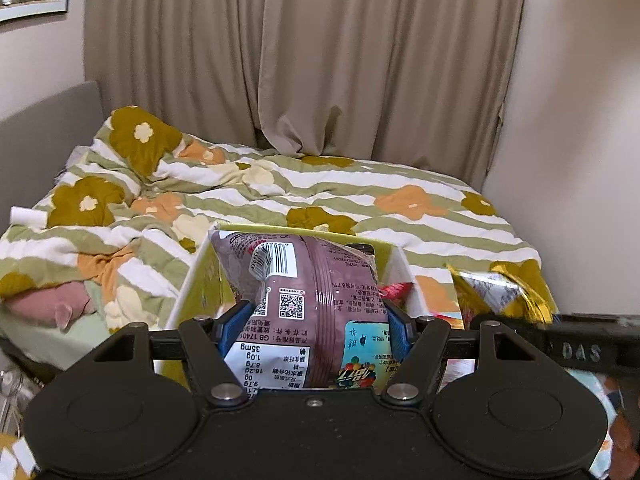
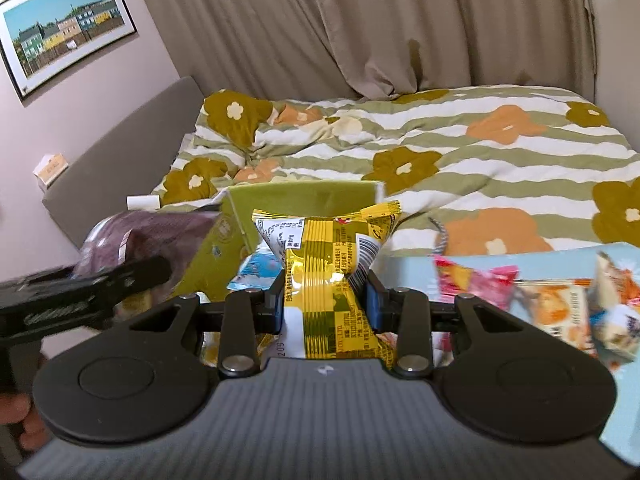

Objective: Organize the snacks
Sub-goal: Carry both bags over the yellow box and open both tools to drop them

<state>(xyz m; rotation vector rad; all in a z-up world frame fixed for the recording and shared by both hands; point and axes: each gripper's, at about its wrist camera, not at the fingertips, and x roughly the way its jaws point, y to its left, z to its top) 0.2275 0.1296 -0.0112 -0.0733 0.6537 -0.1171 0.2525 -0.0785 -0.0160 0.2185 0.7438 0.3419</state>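
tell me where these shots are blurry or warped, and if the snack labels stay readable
Left wrist view: purple snack bag sharp, print readable; gold packet at right smeared; curtain bowed by fisheye. Right wrist view: yellow snack packet crisp; loose snacks at right and the left hand-held gripper streaked with blur.

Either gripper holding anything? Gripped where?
Left gripper: maroon snack bag, pinched across its middle. Right gripper: yellow snack packet, pinched at its waist.

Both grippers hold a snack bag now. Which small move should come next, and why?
Probably lower the left gripper so the purple bag, squeezed between its fingers, goes into the open box right below it. The yellow bag can follow.
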